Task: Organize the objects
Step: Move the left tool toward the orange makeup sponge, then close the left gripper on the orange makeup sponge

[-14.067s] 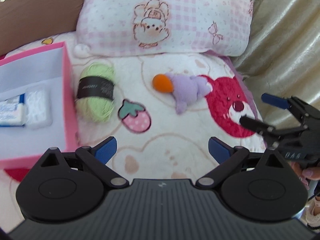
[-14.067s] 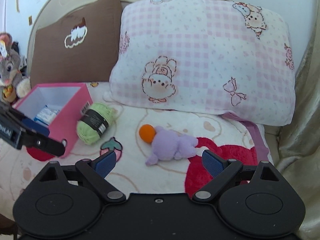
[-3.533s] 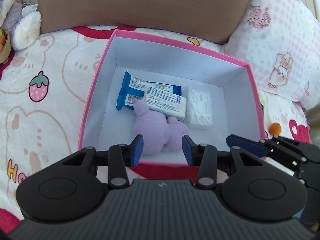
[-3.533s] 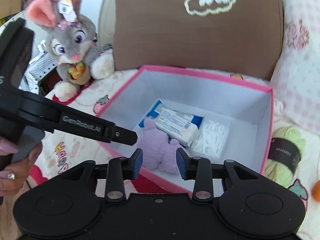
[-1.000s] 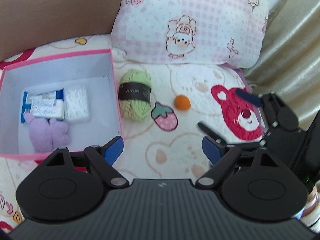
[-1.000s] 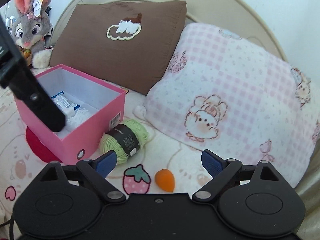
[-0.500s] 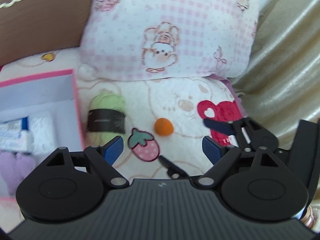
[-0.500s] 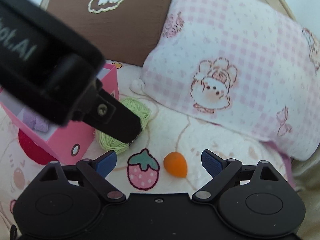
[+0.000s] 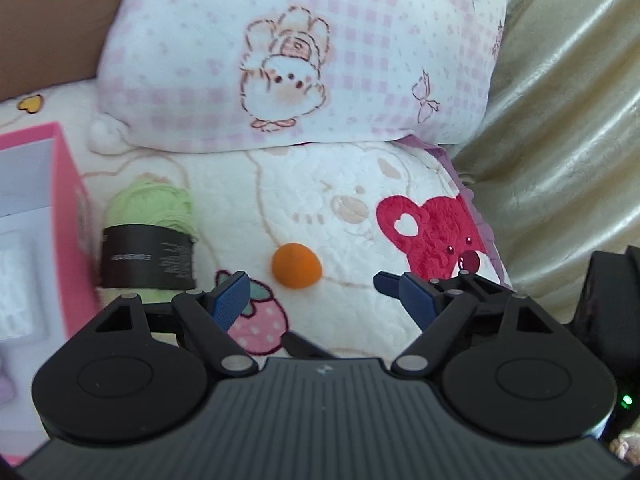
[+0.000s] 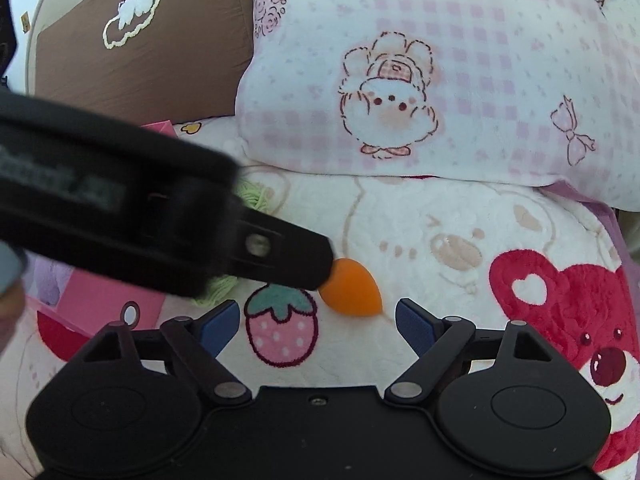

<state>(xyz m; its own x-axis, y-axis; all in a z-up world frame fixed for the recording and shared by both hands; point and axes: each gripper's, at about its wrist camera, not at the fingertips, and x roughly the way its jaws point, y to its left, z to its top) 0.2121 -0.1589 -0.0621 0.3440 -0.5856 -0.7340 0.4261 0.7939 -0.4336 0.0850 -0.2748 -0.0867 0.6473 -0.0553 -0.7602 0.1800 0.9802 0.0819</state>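
Note:
A small orange egg-shaped sponge (image 9: 297,266) lies on the white printed blanket, beside a strawberry print. My left gripper (image 9: 323,300) hovers just short of the sponge, its jaws closing with nothing between them. In the right wrist view the sponge (image 10: 352,292) sits just ahead of my right gripper (image 10: 317,325), whose jaws are also closing on nothing. The left gripper's black body crosses that view from the left, and its fingertip (image 10: 308,262) overlaps the sponge's left edge. A green yarn ball (image 9: 150,236) with a black label lies left of the sponge, next to the pink box (image 9: 66,216).
A pink-checked pillow (image 9: 296,52) leans behind the sponge, with a brown pillow (image 10: 140,40) further left. Gold fabric (image 9: 560,140) rises at the right. A purple plush (image 10: 44,280) shows in the box. The right gripper's blue fingertip (image 9: 390,282) reaches in beside my left one.
Both grippers have dropped and moved closer to the orange sponge, which looks larger now. The left one swung right, away from the box. Both pairs of jaws have narrowed slightly.

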